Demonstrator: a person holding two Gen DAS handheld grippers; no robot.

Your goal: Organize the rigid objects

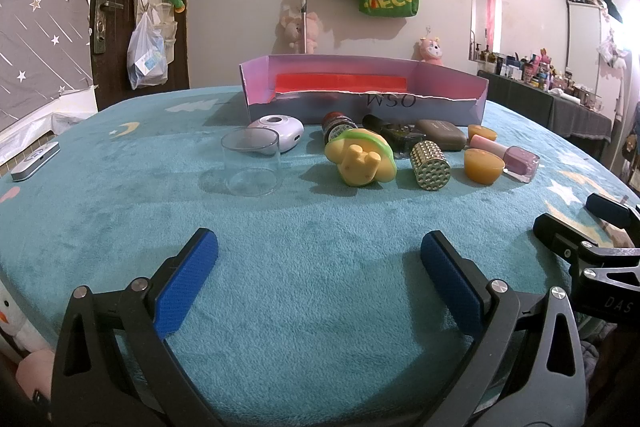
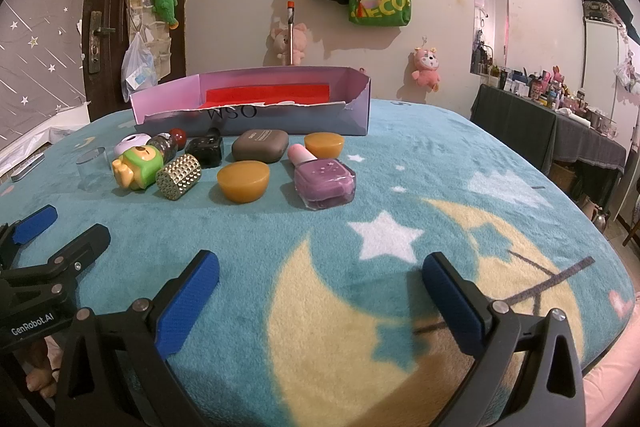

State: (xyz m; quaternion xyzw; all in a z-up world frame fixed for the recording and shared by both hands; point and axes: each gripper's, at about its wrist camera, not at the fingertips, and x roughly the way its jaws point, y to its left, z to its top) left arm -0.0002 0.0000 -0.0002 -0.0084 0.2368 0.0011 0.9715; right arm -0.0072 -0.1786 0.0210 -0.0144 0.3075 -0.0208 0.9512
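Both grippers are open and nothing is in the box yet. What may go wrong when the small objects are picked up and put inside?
1. The clear cup is smooth and hard to see; the left gripper might squeeze it out or tip it.
2. The gold studded cylinder lies on its side and touches the green toy, so grasping one may roll the other.
3. The box has a torn, low front wall; a bump could bend it.

Fleecy matt blanket (image 1: 304, 291); clear glossy cup (image 1: 251, 163); torn cardboard box (image 1: 400, 103).
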